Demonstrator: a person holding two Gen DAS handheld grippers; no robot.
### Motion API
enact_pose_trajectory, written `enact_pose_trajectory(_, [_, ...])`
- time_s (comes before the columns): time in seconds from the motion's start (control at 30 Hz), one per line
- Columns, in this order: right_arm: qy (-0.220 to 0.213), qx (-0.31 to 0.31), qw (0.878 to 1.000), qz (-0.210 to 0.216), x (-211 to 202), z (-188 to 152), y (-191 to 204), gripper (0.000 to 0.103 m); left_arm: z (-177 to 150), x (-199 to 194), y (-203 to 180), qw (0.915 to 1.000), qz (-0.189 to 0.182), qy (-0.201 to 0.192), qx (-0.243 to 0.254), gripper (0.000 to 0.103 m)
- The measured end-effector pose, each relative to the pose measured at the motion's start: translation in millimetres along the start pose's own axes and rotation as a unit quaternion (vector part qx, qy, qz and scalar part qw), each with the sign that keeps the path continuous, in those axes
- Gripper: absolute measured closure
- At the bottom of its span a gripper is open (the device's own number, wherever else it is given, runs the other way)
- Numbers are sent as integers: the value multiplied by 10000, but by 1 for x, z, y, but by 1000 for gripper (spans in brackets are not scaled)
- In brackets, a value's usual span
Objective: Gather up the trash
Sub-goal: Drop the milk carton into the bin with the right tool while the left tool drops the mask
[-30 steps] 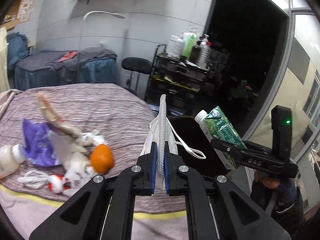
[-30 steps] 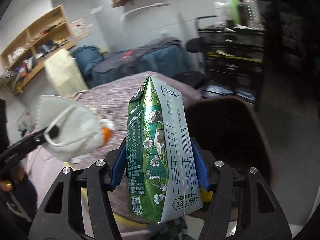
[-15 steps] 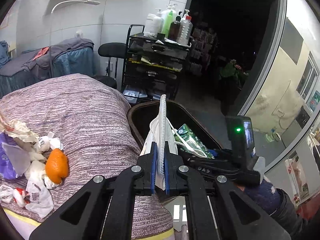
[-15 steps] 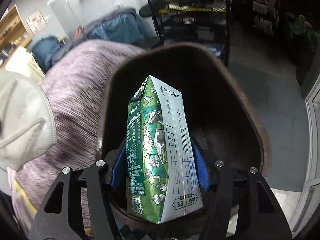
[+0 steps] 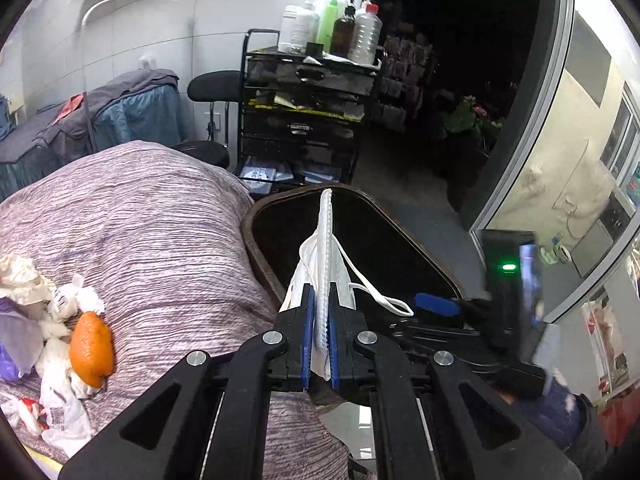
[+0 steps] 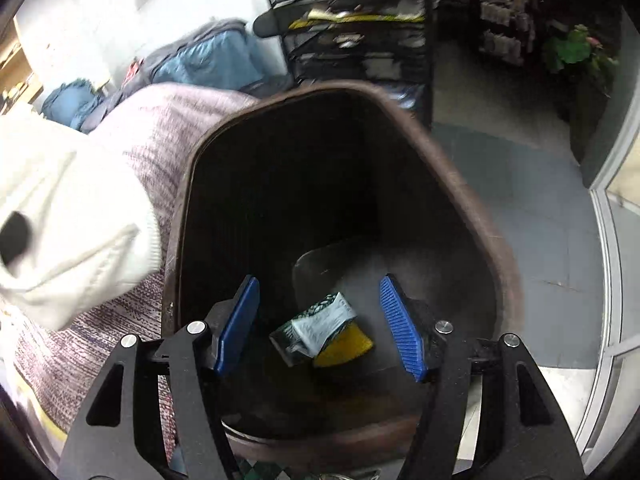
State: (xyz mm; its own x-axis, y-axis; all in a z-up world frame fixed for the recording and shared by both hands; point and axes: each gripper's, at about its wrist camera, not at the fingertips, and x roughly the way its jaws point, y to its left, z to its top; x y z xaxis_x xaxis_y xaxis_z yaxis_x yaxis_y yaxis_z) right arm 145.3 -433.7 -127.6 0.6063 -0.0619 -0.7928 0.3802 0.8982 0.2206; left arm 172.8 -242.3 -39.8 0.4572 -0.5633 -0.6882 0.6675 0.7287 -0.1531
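A: Left gripper (image 5: 319, 334) is clenched on one white mask (image 5: 325, 264), edge-up, straps hanging right, above the near rim of the bin (image 5: 256, 236).

B: Right gripper (image 6: 320, 324) has its jaws opening, nothing between the pads. The carton (image 6: 320, 330) lies on the bin floor, tipped over, next to one yellow scrap (image 6: 348, 346).

A: Left view can't see into the bin, it's just black inside. Only the right view shows the contents.

B: And only the left view shows what's on the bed (image 5: 140, 220): one orange peel (image 5: 90, 350), a purple wrapper (image 5: 16, 344), crumpled white paper and plastic, number unclear.

A: Right view gets the mask as a big blurred white shape at its left edge.

B: Left view catches one blue pad (image 5: 436, 305) of the right gripper over the bin's right rim.

A: Count: one bin, one mask, one carton, two grippers.
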Motion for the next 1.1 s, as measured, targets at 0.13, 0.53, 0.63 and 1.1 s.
enact_pose_trajectory(0.13, [-303,206,9990,-237,-24,-4,-18,37,6,13,-9,9998,-98,146,43,96])
enact_pose_trajectory(0.53, [-702,801,9922,-644,-56,-7,-65,34,6,55,-33,9976,-72,583,360,96])
enact_pose_trajectory(0.63, [-700,841,9920,-628,-59,-11,-69,33,4,56,-36,9976,-12,525,458,96])
enact_pose_trajectory(1.1, [-1072,1171,9852,-641,-76,-8,-77,19,5,38,-44,9965,128,-225,789,9])
